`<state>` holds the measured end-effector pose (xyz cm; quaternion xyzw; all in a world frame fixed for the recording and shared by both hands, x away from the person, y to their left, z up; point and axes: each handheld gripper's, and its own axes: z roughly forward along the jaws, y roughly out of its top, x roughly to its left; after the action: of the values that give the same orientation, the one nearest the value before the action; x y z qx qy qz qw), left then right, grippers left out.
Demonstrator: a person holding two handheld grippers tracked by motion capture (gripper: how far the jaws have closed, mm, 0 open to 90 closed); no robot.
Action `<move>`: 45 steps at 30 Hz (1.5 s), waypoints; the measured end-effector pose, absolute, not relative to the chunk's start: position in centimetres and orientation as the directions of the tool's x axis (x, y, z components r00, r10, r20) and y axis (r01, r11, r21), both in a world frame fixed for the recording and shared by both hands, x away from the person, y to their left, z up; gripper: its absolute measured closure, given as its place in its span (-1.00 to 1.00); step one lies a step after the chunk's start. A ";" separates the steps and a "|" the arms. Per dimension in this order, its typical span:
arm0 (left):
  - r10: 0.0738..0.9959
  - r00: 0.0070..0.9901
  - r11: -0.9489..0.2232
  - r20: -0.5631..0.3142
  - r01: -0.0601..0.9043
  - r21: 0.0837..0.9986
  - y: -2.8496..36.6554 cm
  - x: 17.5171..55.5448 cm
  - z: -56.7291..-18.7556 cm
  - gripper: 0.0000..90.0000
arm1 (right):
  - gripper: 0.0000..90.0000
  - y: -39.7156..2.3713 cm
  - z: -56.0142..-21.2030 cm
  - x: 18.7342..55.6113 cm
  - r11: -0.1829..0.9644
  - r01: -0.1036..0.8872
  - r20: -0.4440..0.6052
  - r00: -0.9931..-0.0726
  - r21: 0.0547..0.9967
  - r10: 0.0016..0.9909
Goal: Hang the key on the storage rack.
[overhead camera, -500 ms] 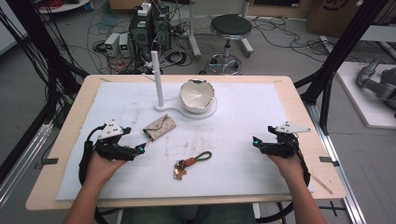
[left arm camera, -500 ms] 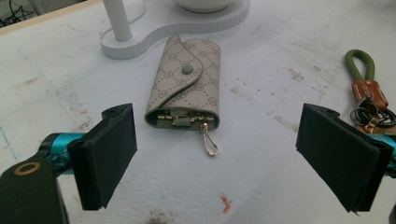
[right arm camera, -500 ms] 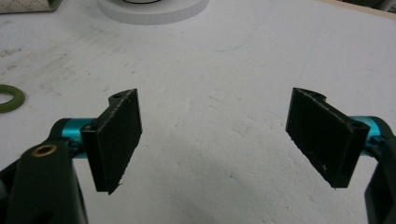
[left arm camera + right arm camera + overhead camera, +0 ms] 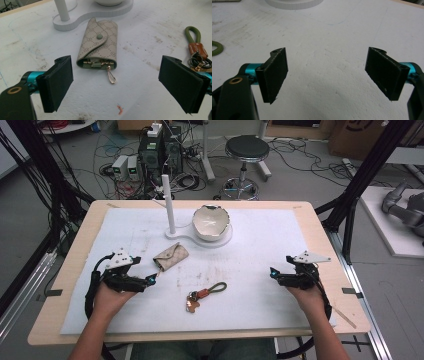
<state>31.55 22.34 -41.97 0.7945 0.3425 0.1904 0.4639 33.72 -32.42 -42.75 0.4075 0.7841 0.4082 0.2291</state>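
Black left claw (image 4: 116, 85) gaping, low before key pouch (image 4: 98, 45); right claw (image 4: 327, 75) gaping, level over mat

The left claw (image 4: 116, 86) hangs with its two black jaws spread wide over the white-covered desk (image 4: 150, 30). Between and just beyond them lies a beige patterned key case (image 4: 98, 43), flap snapped down, its open end toward the camera with metal hooks showing and a gold clip (image 4: 111, 76) trailing out at 6 o'clock. At 12 o'clock from the case stands a white base (image 4: 92, 12) carrying an upright post (image 4: 62, 10). At 3 o'clock, well apart from the case, a green loop key fob (image 4: 196, 47) with brown leather tab and rings lies just beyond the right-hand jaw.
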 end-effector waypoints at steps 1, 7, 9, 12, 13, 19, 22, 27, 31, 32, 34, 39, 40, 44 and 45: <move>0.719 0.695 -0.336 -0.016 0.366 0.868 22.3 31.5 -42.0 -0.73 | -0.58 -32.4 -42.8 33.7 0.336 0.452 -0.028 -0.563 0.826 0.826; 0.705 0.709 -0.342 -0.011 0.354 0.870 21.6 31.4 -41.8 -0.73 | -0.58 -32.4 -42.7 33.6 0.336 0.453 -0.026 -0.563 0.826 0.826; 0.696 0.718 -0.351 -0.006 0.348 0.869 21.2 31.3 -41.7 -0.73 | -0.58 -32.3 -42.7 33.5 0.336 0.453 -0.027 -0.564 0.826 0.825; 0.687 0.727 -0.355 -0.006 0.343 0.870 20.6 31.4 -41.7 -0.73 | -0.58 -32.3 -42.7 33.5 0.336 0.455 -0.023 -0.566 0.824 0.824; 0.682 0.731 -0.361 -0.003 0.340 0.868 20.4 31.4 -41.7 -0.73 | -0.58 -32.4 -42.8 33.5 0.342 0.454 -0.028 -0.570 0.823 0.821; 0.657 0.754 -0.382 0.003 0.329 0.863 19.2 31.5 -41.7 -0.73 | -0.58 -32.6 -42.9 33.3 0.339 0.460 -0.023 -0.566 0.820 0.824; 0.639 0.769 -0.393 0.005 0.321 0.862 18.4 31.5 -41.6 -0.73 | -0.58 -32.7 -42.9 33.1 0.343 0.462 -0.025 -0.567 0.818 0.823; 0.600 0.800 -0.414 0.007 0.302 0.859 16.5 31.4 -41.7 -0.73 | -0.58 -32.7 -43.0 32.8 0.348 0.464 -0.025 -0.572 0.815 0.820; 0.559 0.829 -0.440 0.006 0.290 0.850 14.7 31.3 -41.9 -0.73 | -0.58 -32.9 -43.1 32.6 0.354 0.465 -0.028 -0.574 0.812 0.819; 0.559 0.829 -0.440 0.006 0.290 0.850 14.7 31.3 -41.9 -0.73 | -0.58 -32.9 -43.1 32.6 0.354 0.465 -0.028 -0.574 0.812 0.819; 0.528 0.849 -0.465 0.008 0.281 0.839 13.3 31.3 -42.1 -0.73 | -0.58 -32.9 -43.1 32.4 0.354 0.467 -0.027 -0.573 0.810 0.819; 0.483 0.876 -0.502 0.000 0.276 0.820 11.0 31.2 -42.7 -0.72 | -0.58 -33.1 -43.2 32.2 0.357 0.469 -0.028 -0.575 0.808 0.818; 0.473 0.881 -0.511 0.000 0.275 0.814 10.6 31.2 -42.8 -0.72 | -0.58 -33.1 -43.2 32.2 0.356 0.469 -0.028 -0.574 0.808 0.819; 0.455 0.890 -0.540 0.008 0.269 0.798 9.2 31.2 -43.4 -0.66 | -0.58 -33.1 -43.3 32.2 0.362 0.467 -0.031 -0.578 0.807 0.816; 0.452 0.892 -0.550 0.014 0.267 0.791 8.9 31.2 -43.5 -0.63 | -0.58 -33.1 -43.3 32.2 0.361 0.469 -0.029 -0.578 0.806 0.816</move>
<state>31.22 8.92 -43.53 0.8738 0.2056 0.1085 0.4272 32.20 -33.11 -43.28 0.4039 0.7954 0.3954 0.2188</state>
